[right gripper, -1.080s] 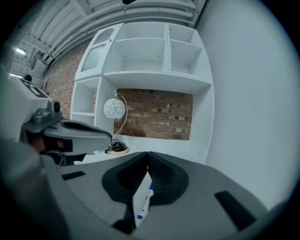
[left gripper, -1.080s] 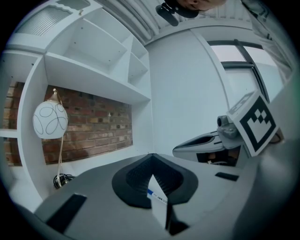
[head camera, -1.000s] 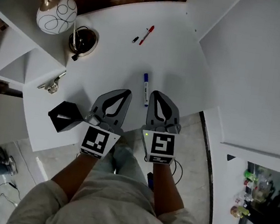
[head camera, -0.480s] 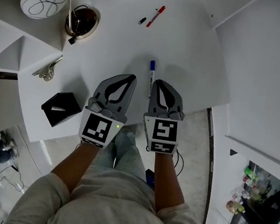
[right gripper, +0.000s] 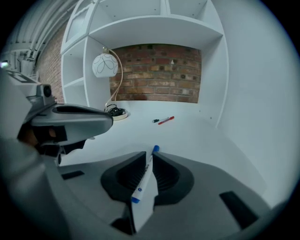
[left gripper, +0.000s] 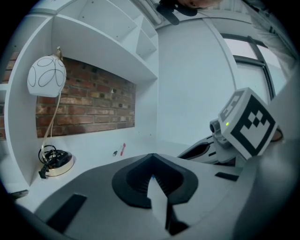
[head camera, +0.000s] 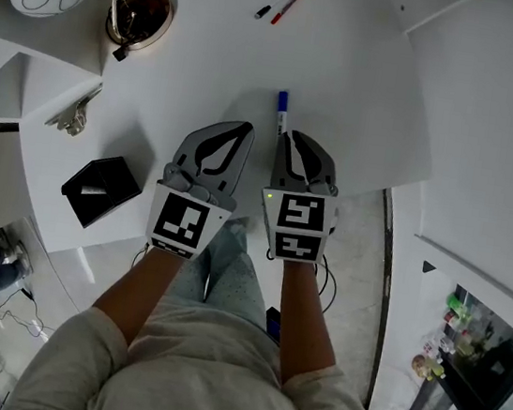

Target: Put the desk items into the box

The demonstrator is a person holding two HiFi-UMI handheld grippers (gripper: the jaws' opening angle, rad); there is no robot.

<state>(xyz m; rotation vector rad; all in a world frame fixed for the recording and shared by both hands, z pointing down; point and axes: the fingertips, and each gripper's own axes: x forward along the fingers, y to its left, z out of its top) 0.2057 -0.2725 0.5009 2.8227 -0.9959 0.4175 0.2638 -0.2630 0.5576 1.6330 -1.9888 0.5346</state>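
Right gripper view: the grey right gripper point(right gripper: 149, 157) was opening around a blue-capped white marker point(right gripper: 142, 182), seemingly loose; the left gripper point(left gripper: 151, 156) was pressed together.

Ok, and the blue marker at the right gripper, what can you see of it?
The blue marker is a slim pen with a white barrel, a blue cap and a blue band at its tail. It lies flat on the white desk, cap pointing away from the person, its barrel between the opening jaws of the right gripper.
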